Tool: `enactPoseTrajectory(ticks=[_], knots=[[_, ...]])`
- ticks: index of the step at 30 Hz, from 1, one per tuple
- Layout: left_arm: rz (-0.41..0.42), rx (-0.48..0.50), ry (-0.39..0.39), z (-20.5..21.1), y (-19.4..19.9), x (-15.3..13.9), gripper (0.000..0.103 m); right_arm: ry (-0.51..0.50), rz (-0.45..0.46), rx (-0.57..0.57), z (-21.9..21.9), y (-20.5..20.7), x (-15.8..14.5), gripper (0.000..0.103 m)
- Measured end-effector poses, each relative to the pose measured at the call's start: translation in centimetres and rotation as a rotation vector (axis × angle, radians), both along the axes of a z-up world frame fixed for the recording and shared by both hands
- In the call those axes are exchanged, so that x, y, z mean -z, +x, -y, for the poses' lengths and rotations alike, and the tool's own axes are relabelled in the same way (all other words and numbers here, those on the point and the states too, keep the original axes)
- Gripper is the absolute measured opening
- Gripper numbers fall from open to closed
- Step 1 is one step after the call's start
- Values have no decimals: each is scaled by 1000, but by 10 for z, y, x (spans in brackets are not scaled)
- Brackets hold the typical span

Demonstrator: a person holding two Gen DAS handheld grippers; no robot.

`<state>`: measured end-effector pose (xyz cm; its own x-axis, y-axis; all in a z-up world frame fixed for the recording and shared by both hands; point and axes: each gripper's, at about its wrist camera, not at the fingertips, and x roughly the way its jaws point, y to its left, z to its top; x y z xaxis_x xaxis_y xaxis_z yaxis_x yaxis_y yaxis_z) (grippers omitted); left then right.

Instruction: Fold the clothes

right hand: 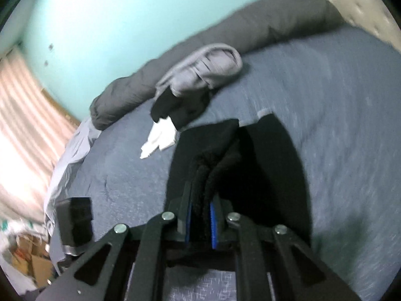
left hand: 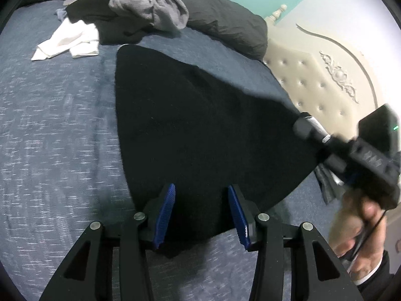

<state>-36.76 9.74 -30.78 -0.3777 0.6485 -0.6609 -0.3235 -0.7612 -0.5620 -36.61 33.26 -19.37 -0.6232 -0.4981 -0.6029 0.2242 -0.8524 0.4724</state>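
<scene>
Black garment (left hand: 200,130) lies spread on the blue bed (left hand: 57,125). Left gripper (left hand: 201,215): fingers wide apart, hovering over the garment's near edge. Right gripper (right hand: 200,223): fingers narrow, clamping a bunched fold of the garment. Grey, black and white clothes (left hand: 140,12) are piled near the pillow (left hand: 225,17).

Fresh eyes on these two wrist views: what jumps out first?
The large black garment spread across the middle of the blue-grey bedspread dominates. The right gripper is shut on a bunched edge of it, while the left gripper hangs open over its near edge. Behind, against the rolled dark grey duvet, sits a pile: a crumpled light grey garment and a white cloth.
</scene>
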Motion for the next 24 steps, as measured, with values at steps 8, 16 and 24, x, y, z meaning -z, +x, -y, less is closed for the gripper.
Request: enactPoseTrajectory(ticks=[8,16,24], knots=[[5,77,-73,-47,-3,5,48,55,89,128,-56,24,58,10],[17,82,-85,-46,-4,4,49,-41,254,153,-79,28,123,10],[2,70,-94,-35,-1,0,49,-38,206,174,-83,27,110,11]])
